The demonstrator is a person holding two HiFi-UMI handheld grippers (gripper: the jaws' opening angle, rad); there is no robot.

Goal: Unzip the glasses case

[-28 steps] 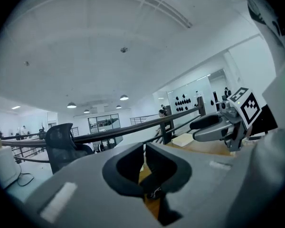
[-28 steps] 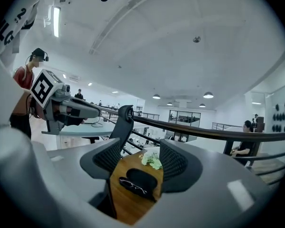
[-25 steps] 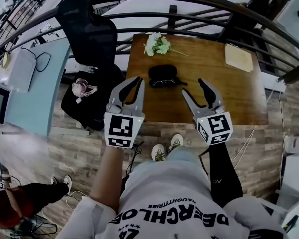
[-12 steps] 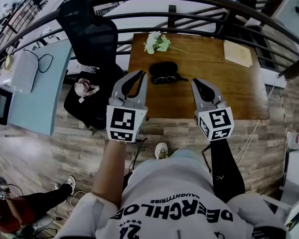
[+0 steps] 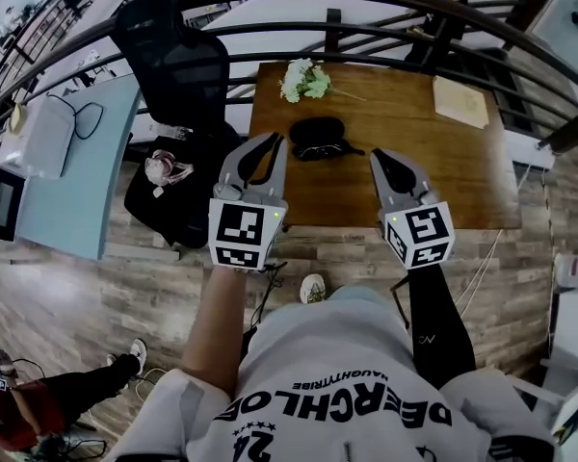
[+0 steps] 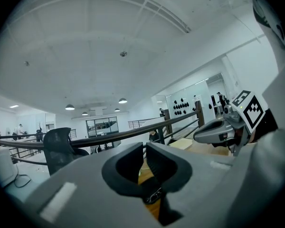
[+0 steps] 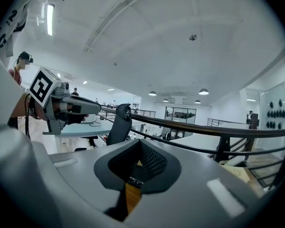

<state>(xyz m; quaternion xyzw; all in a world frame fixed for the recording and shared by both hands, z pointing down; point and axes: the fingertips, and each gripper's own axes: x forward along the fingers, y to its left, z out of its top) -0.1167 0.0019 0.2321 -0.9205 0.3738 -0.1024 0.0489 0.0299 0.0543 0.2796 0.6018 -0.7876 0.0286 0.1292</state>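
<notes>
Black case (image 5: 315,133) lay on table (image 5: 433,176), grippers short of it
Left gripper (image 5: 274,141) and right gripper (image 5: 377,156) had jaws pressed together, empty, held above the near edge, apart from the case. Zip state was too small to read.

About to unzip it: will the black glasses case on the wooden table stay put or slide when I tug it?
The glasses case looks small and domed, so it is probably light and fairly rigid. It lies loose on the smooth wooden table, so it will likely slide unless held down.
</notes>
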